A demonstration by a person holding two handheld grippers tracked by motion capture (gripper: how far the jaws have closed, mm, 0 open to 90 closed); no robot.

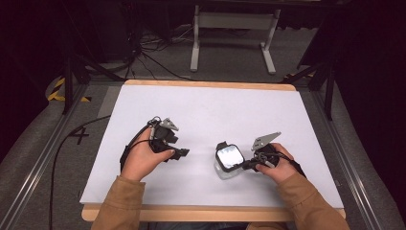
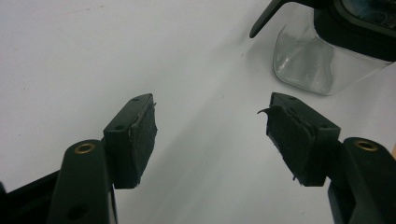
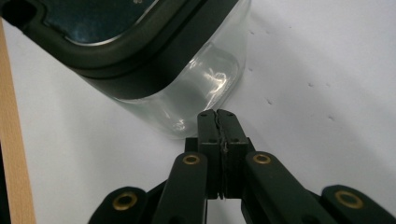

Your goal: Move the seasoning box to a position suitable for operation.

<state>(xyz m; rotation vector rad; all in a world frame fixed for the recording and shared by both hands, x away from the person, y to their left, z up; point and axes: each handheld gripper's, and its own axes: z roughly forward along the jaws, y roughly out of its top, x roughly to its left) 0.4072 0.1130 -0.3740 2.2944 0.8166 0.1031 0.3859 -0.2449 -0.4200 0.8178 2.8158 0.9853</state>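
Note:
A clear square container [image 1: 229,163] with a black-rimmed lid stands on the white table top [image 1: 206,110], right of the middle. In the right gripper view its clear wall [image 3: 196,79] rises just beyond my right gripper [image 3: 217,114], whose jaws are pressed together with nothing between them; I cannot tell whether the tips touch the wall. That right gripper [image 1: 247,166] sits at the container's right side. My left gripper [image 1: 184,153] rests left of the container and apart from it. In the left gripper view my left gripper [image 2: 212,105] stands open over bare table, the container [image 2: 317,65] at upper right.
The table's wooden front edge [image 1: 206,213] runs near the person's sleeves and shows as a strip [image 3: 14,149] in the right gripper view. A white metal frame [image 1: 234,28] and cables [image 1: 148,48] lie on the floor beyond the table.

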